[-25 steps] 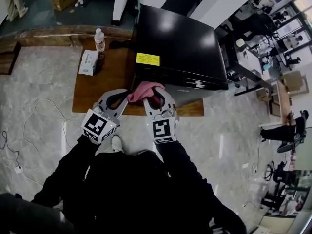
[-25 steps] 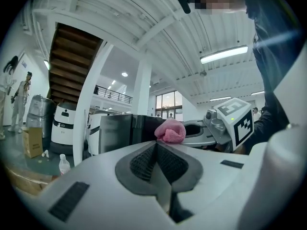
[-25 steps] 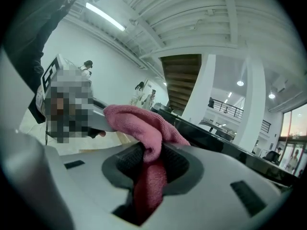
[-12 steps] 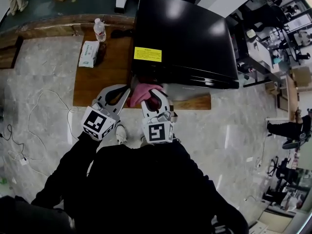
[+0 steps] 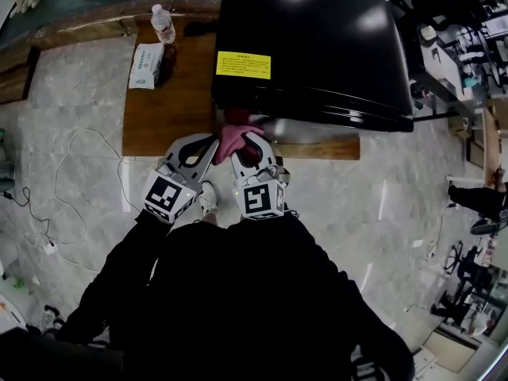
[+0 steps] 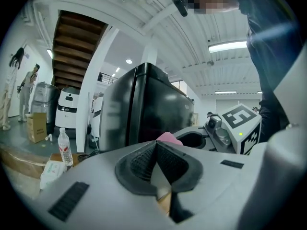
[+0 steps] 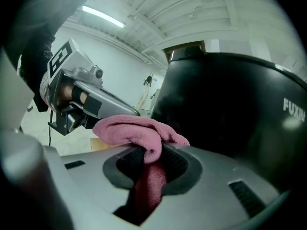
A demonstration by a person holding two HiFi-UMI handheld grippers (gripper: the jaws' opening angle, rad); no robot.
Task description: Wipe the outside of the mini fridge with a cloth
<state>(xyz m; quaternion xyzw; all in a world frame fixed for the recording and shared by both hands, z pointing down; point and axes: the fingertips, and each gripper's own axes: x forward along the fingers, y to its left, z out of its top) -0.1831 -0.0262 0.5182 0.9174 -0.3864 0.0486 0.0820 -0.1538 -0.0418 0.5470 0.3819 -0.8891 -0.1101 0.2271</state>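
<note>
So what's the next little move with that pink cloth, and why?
Probably sweep the pink terry cloth sideways across the front of the glossy black mini fridge: the right gripper has its jaws shut on the cloth, which sits right at that front face.

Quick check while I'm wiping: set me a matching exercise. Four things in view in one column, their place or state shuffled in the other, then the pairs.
Things:
1. left tool
2. right tool
3. water bottle
4. yellow label

Place or state:
A. on top of the mini fridge
B. shut on the pink cloth
C. upright beside the tissue pack
D. shut, nothing between its jaws

Pairs: 1-D, 2-B, 3-C, 4-A
</note>
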